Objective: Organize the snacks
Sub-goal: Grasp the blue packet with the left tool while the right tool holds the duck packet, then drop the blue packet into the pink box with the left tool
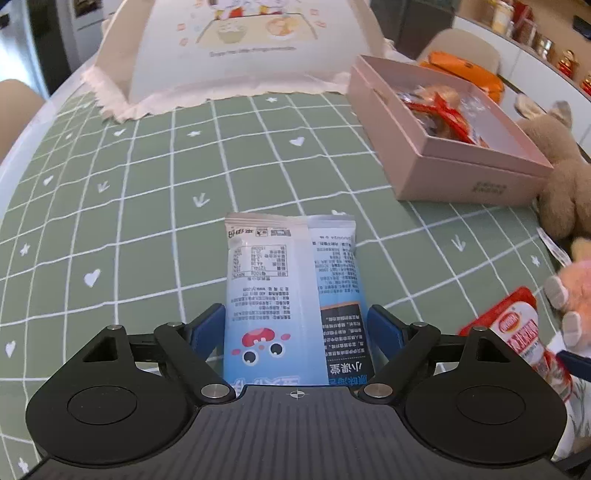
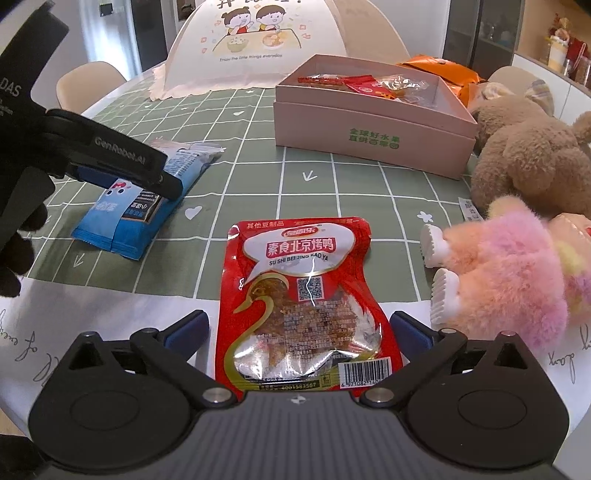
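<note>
Now, left claw [image 1: 297, 325] wide open astride blue packet [image 1: 291, 288], right claw [image 2: 297, 328] wide open astride red pouch [image 2: 299, 302], both angled down.

Table [image 2: 258, 155]: round, covered with a green tablecloth [image 1: 147, 184] gridded in white, with small hearts and stars; white border with cursive script at the near edge.
Chairs: beige, one at far left [image 2: 88, 79], one at far right [image 2: 513, 75].
Dark cabinet [image 2: 480, 33] behind, right of centre.
White counter [image 1: 532, 55] along the right wall, carrying jars and red-and-gold ornaments.
Pale walls; even daylight.
</note>
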Demonstrator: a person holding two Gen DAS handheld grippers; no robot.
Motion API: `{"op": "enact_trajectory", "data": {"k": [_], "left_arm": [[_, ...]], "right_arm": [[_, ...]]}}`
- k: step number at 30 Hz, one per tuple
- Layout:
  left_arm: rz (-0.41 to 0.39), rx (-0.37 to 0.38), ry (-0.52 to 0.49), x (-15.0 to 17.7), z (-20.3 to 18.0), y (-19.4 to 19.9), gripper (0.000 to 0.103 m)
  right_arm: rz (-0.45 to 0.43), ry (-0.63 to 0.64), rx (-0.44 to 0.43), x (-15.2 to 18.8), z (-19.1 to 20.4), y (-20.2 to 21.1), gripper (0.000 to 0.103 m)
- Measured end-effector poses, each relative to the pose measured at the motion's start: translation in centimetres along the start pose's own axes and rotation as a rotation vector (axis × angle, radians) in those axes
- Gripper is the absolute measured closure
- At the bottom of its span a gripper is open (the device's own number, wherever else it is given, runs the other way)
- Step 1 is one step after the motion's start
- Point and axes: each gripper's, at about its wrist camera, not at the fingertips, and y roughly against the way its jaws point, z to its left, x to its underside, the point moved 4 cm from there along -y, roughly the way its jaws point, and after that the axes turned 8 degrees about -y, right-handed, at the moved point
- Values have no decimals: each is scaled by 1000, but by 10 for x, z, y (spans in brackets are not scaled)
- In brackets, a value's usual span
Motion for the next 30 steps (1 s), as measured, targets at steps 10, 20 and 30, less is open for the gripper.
{"op": "enact_trajectory", "data": {"k": [10,20,30], "left_arm": [[50,56,-70,43,-38,30,18],[59,49,-44,50,-38,37,17],[49,30,-67,53,-44,36,15]], "right_arm": [[58,25,-49,-5,-11,4,4],[69,88,-58,-19,3,-12,4],[127,80,-74,-29,-12,1,42]]}}
